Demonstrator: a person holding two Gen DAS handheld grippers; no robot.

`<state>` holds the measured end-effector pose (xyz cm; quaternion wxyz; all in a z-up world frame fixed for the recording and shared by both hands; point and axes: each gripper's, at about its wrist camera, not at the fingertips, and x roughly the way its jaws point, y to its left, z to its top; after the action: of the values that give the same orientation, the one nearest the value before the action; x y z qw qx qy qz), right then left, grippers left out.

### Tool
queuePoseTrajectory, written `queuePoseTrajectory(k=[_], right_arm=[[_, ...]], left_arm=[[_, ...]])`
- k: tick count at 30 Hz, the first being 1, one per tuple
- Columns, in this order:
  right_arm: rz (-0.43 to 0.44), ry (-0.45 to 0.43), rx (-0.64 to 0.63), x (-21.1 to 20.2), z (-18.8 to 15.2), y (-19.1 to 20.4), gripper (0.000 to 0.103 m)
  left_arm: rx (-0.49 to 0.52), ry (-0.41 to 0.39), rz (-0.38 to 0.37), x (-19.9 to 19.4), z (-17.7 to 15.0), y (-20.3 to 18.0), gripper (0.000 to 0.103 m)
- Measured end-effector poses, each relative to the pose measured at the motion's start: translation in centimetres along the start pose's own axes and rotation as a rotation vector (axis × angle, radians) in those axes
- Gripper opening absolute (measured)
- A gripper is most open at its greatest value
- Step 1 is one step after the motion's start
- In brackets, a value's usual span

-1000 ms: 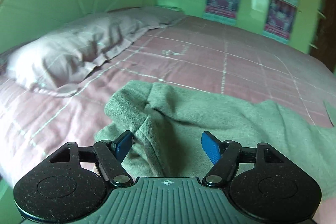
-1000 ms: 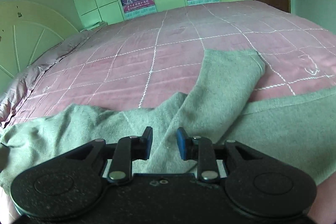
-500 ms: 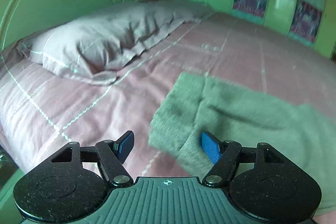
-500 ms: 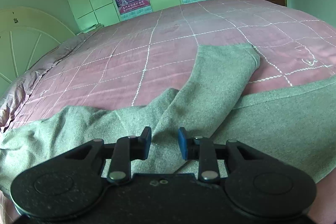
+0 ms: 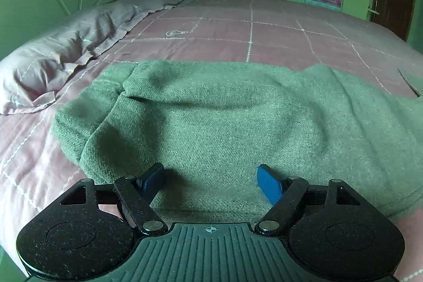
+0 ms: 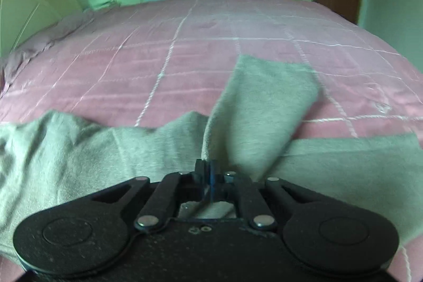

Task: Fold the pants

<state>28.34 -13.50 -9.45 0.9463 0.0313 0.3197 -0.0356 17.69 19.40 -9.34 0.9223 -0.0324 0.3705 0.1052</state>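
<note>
Two grippers work over the grey-green pants (image 5: 238,123), which lie spread across the near half of the pink quilted bedspread (image 5: 264,25), well apart from the pillow (image 5: 66,54) at 10 o'clock in the left wrist view.

1. Check your left gripper (image 5: 210,180). Its jaws are opening and stand wide, with blue pads on either side of the cloth. The pads press on nothing; the fabric lies flat under and between them.

2. Check your right gripper (image 6: 208,171). Its jaws are fully closed, and a raised fold of the pants runs up out of them toward 12 o'clock. Treat this as a pinch on the fabric.

3. Assess progress. In the right wrist view, one pant leg (image 6: 267,94) angles away toward 1 o'clock, and the other stretches toward 3 o'clock. The legs are not laid on each other, and the waist end at 9 to 10 o'clock in the left wrist view is rumpled. No finished fold is visible.

4. Judge the task as at an early stage: aligning the legs and every lengthwise and crosswise fold remain.
</note>
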Motion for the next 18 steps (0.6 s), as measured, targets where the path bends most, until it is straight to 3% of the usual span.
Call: queuePoseTrajectory(k=[3,7,9,10,12,13,15,18], right_arm=[[0.013,-0.030,0.102,-4.2,-2.7,-3.0,0.000],[-0.018,0.071,0.201,-5.0,-7.7,-6.2,0.000],[0.013,0.019,0.259,-5.9,-8.0,-7.4,0.000],[-0.004,-0.031,0.252,-6.6,-7.4,-7.4,0.009],[0.020,-0.114,0.194,-7.0,-5.3,-6.7,0.016],[0.021,-0.122,0.145,-6.5,-4.2,-6.1,0.027],[0.006,-0.109,0.007,-4.3,-1.9,-4.4,0.036],[-0.069,-0.009,-0.259,0.2,0.0,-1.6,0.034]], left_arm=[[0.004,0.005,-0.031,-0.2,0.1,0.4,0.077],[0.012,-0.005,-0.037,-0.4,-0.1,0.4,0.078],[0.011,-0.006,-0.038,-0.3,-0.1,0.5,0.078],[0.011,-0.008,-0.038,-0.3,-0.1,0.6,0.078],[0.013,-0.012,-0.035,-0.3,-0.2,0.5,0.078],[0.012,-0.014,-0.034,-0.3,-0.3,0.5,0.078],[0.010,-0.014,-0.029,-0.3,-0.3,0.4,0.079],[0.012,-0.010,-0.031,-0.2,-0.3,0.4,0.079]])
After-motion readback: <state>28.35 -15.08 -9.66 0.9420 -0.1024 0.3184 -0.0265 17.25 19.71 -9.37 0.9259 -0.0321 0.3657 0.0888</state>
